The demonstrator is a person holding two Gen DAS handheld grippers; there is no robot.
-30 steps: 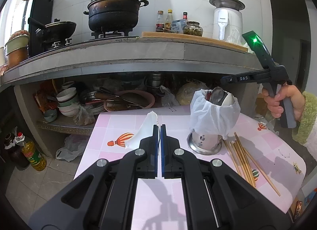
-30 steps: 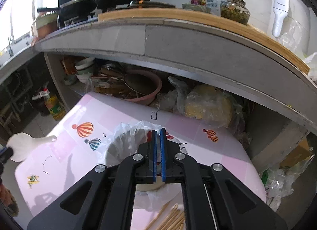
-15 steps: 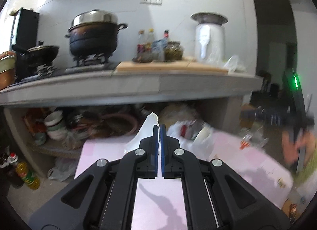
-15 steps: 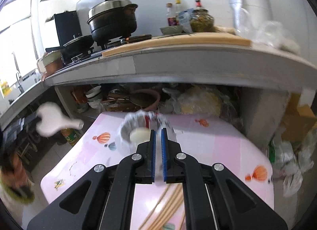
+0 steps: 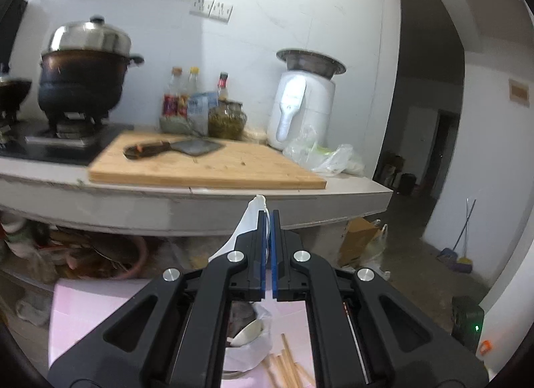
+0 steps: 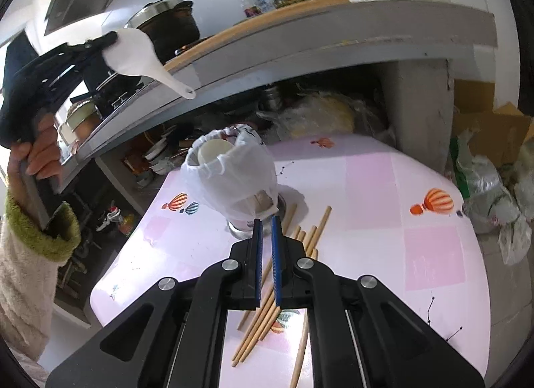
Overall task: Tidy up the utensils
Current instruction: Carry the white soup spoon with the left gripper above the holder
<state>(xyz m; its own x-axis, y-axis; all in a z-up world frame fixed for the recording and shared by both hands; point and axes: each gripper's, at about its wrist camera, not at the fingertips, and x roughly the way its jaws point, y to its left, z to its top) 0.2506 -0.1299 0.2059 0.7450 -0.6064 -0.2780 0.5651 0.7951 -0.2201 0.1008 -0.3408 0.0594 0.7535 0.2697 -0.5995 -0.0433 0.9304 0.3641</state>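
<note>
Gripping one white spoon [image 6: 140, 54], left jaws clamp; right jaws nearly closed, empty, above several chopsticks [image 6: 267, 308].

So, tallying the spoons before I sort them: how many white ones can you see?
2. One white spoon is clamped in the left gripper, up in the air; a second spoon stands in the bag-covered holder. More may be hidden inside.
</note>
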